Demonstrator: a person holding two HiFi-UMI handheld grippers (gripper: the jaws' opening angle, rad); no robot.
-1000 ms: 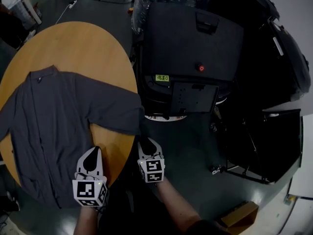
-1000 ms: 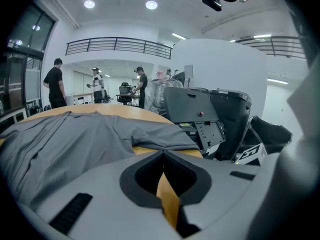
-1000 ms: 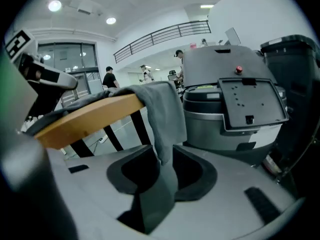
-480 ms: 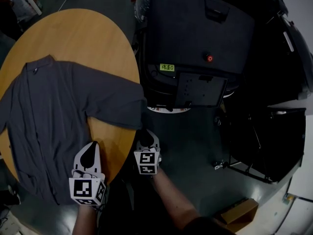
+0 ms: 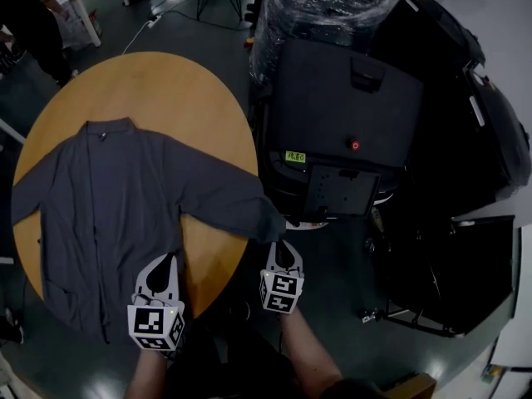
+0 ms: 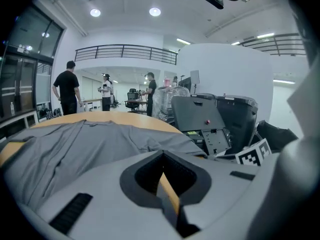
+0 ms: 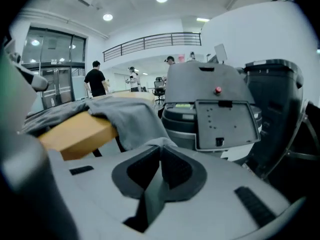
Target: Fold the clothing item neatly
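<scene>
A grey cardigan point(image 5: 108, 198) lies spread flat on the round wooden table point(image 5: 191, 90). Its right sleeve point(image 5: 241, 206) runs over the table's edge to my right gripper point(image 5: 283, 246). That gripper's jaws have just been closing, and they are now shut on the sleeve's cuff. In the right gripper view the grey sleeve point(image 7: 130, 119) drapes off the table edge point(image 7: 75, 134) and passes down into my right gripper point(image 7: 161, 146). My left gripper point(image 5: 166, 260) hovers at the table's near edge beside the cardigan's hem, shut with nothing in it. The left gripper view shows the cardigan point(image 6: 75, 144) ahead of my left gripper point(image 6: 162, 156).
A black machine point(image 5: 349, 115) with a red button stands close to the table's right side. A plastic-wrapped bundle point(image 5: 324, 2) is behind it, and dark cases point(image 5: 490, 140) sit further right. A person point(image 5: 29, 15) stands beyond the table at top left.
My right gripper has moved up to the sleeve's end at the table edge and closed on the cuff. The left gripper has risen slightly near the hem.
</scene>
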